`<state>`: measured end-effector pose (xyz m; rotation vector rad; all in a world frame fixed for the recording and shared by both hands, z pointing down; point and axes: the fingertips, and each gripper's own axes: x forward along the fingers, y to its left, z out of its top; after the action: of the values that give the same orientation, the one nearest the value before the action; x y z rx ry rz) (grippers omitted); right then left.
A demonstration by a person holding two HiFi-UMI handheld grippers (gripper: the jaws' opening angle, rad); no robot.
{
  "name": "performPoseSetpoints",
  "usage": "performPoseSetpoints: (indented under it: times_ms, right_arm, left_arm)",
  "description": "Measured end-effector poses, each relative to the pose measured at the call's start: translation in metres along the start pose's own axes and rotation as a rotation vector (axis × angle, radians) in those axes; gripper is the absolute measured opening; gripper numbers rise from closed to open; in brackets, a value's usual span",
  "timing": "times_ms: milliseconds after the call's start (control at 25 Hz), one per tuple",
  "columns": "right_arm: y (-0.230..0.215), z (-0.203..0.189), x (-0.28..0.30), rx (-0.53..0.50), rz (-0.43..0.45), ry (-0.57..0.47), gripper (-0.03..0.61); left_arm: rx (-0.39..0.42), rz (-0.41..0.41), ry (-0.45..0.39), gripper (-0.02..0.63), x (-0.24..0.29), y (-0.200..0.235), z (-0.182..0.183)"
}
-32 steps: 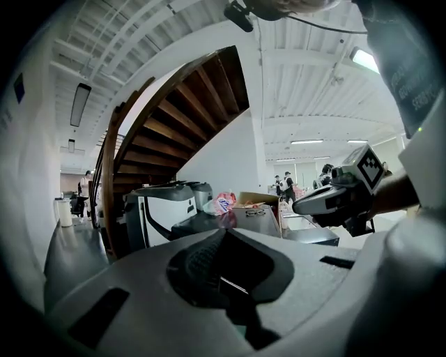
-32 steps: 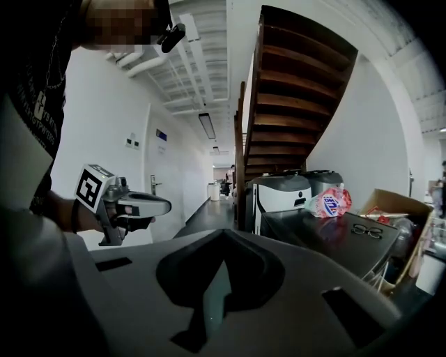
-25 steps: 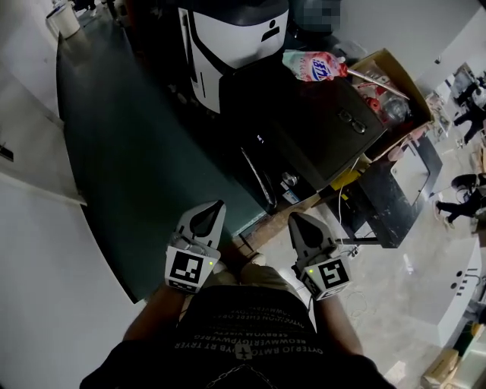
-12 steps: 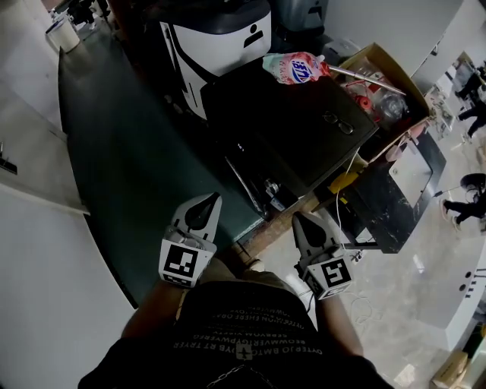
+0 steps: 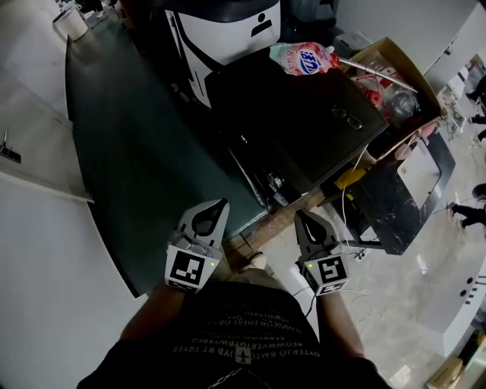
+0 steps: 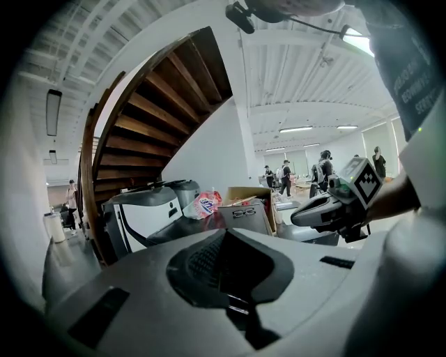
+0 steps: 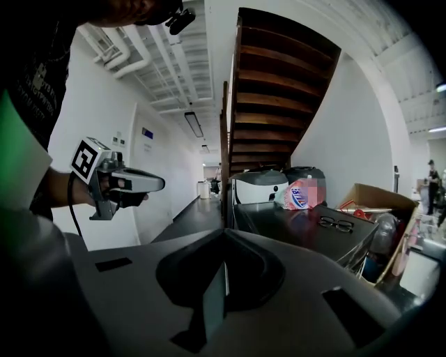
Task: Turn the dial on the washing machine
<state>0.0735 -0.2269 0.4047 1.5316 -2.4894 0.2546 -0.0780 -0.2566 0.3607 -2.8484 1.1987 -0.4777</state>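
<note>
Head view — left gripper (image 5: 219, 207) and right gripper (image 5: 301, 217) both closed, empty.

Dark washing machine (image 5: 296, 133), flat top: a pink packet (image 5: 304, 59) lies at the far edge, a pair of glasses (image 5: 345, 115) nearer the R side, well apart from the packet; rest of the top bare. Open cardboard box (image 5: 380, 49) sits just beside the machine on the R, approx level w/ its top, bits piled inside, too jumbled to tell. Pale floor (image 5: 395, 296) below w/ a thin cable (image 5: 357, 302) trailing on it. To the L, a long dark green strip (image 5: 129, 152) w/ a white tub (image 5: 70, 21) at its far end.
</note>
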Motion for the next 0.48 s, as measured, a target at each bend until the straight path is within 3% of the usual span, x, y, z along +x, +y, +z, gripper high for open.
performPoseSetpoints:
  times_ms: [200, 480]
  right_arm:
    - [-0.004, -0.019, 0.029, -0.018, -0.029, 0.066, -0.003]
    - [-0.013, -0.055, 0.078, -0.091, -0.077, 0.148, -0.003]
  left_arm:
    - [-0.004, -0.026, 0.041, 0.003, 0.014, 0.011, -0.022]
    - [0.06, -0.057, 0.027, 0.003, 0.032, 0.032, -0.042]
